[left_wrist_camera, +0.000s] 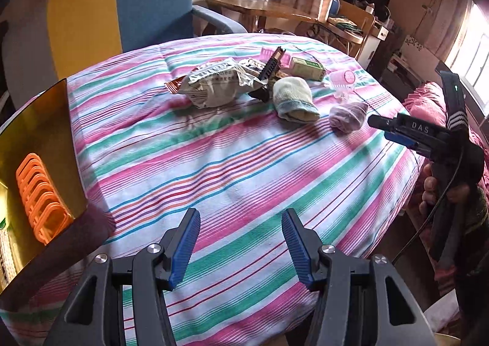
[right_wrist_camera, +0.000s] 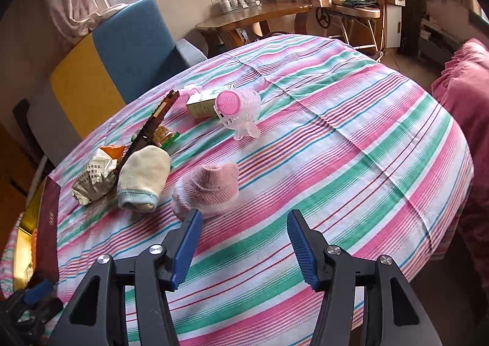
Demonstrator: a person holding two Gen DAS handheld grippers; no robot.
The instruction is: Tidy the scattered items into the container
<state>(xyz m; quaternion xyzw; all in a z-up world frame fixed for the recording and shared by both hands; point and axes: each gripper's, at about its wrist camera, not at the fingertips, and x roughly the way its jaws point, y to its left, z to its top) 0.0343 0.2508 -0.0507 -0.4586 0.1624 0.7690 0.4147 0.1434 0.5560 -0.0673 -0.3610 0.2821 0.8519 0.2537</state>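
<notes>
Scattered on the striped cloth point(left_wrist_camera: 232, 168) lie a crumpled snack bag point(left_wrist_camera: 214, 83), a dark comb-like piece point(left_wrist_camera: 269, 71), a cream sock point(left_wrist_camera: 293, 98), a pink sock point(left_wrist_camera: 348, 115), a green box point(left_wrist_camera: 307, 68) and a pink hair roller point(left_wrist_camera: 345, 77). A gold-lined box point(left_wrist_camera: 45, 132) at the left edge holds an orange plastic piece point(left_wrist_camera: 39, 196). My left gripper point(left_wrist_camera: 241, 217) hangs open over bare cloth, beside that box. My right gripper point(right_wrist_camera: 244, 217) is open, with nothing between its pads. The pink sock point(right_wrist_camera: 211, 190) lies just beyond its left fingertip, and the cream sock point(right_wrist_camera: 143, 178) is further left.
A blue and yellow chair point(left_wrist_camera: 122, 9) stands behind the table, and a wooden side table point(left_wrist_camera: 259, 6) carries several cups. Pink bedding point(right_wrist_camera: 464, 86) lies past the table's right edge. A hand point(left_wrist_camera: 431, 187) holds the right gripper's handle.
</notes>
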